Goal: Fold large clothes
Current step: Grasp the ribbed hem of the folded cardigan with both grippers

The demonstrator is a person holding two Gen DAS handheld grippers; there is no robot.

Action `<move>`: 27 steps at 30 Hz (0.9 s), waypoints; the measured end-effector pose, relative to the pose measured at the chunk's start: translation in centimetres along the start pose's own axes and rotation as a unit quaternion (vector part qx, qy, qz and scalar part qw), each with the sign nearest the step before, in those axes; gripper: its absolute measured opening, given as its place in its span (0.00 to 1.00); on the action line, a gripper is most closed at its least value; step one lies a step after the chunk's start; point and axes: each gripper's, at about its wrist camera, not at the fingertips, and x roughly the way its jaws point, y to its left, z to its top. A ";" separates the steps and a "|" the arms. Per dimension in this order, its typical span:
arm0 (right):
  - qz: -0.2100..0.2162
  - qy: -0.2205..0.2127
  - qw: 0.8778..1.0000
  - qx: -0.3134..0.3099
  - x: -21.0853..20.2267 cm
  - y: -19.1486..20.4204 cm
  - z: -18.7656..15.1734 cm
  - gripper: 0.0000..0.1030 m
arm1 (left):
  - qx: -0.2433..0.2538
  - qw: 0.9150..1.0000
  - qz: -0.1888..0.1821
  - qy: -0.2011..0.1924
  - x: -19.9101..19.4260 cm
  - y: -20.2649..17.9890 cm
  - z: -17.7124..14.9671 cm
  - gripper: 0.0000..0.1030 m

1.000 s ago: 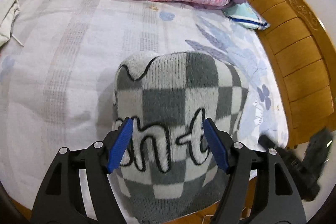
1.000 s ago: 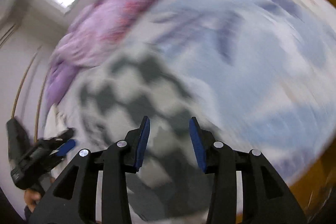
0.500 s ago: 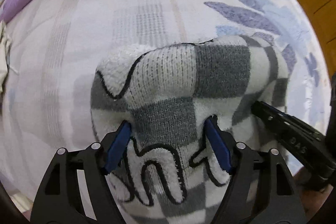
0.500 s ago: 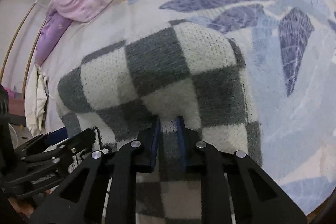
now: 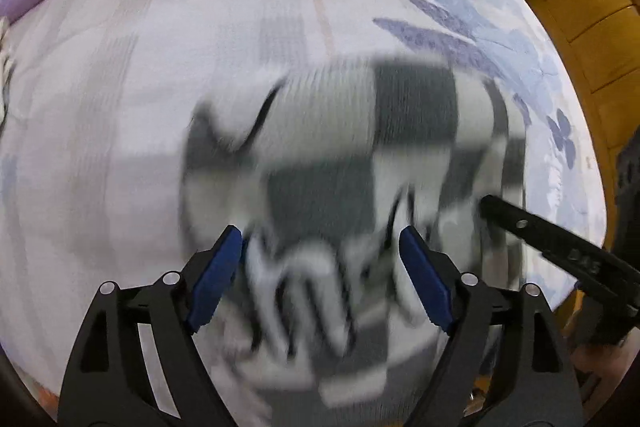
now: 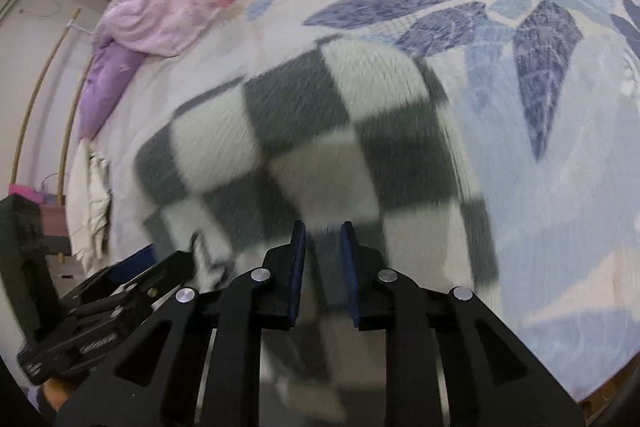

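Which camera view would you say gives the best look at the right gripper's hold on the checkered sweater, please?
The right wrist view: the right gripper has its jaws nearly together, pinching a fold of the checkered sweater. The left wrist view shows only the outer side of one black finger against the blurred sweater's right edge, not the pinch.

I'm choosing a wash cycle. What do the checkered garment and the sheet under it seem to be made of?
The checkered garment looks like thick, fuzzy knit, perhaps wool or acrylic: ribbed stitches show through the motion blur. The bed sheet looks like thin, matte woven fabric, possibly cotton, with a flat printed leaf pattern.
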 end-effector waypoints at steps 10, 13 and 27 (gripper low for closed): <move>-0.061 0.041 0.997 0.007 4.8 -1.9 -4.2 0.07 | -0.021 0.998 0.022 0.052 4.7 1.7 -4.3 0.95; -0.054 0.036 0.998 0.015 4.9 -2.2 -4.2 0.07 | -0.035 0.998 -0.003 0.061 5.4 2.5 -4.0 0.96; -0.021 -0.084 0.990 0.110 -2.6 -2.3 -13.7 0.59 | -0.119 0.981 -0.114 0.099 6.0 5.8 -14.8 0.96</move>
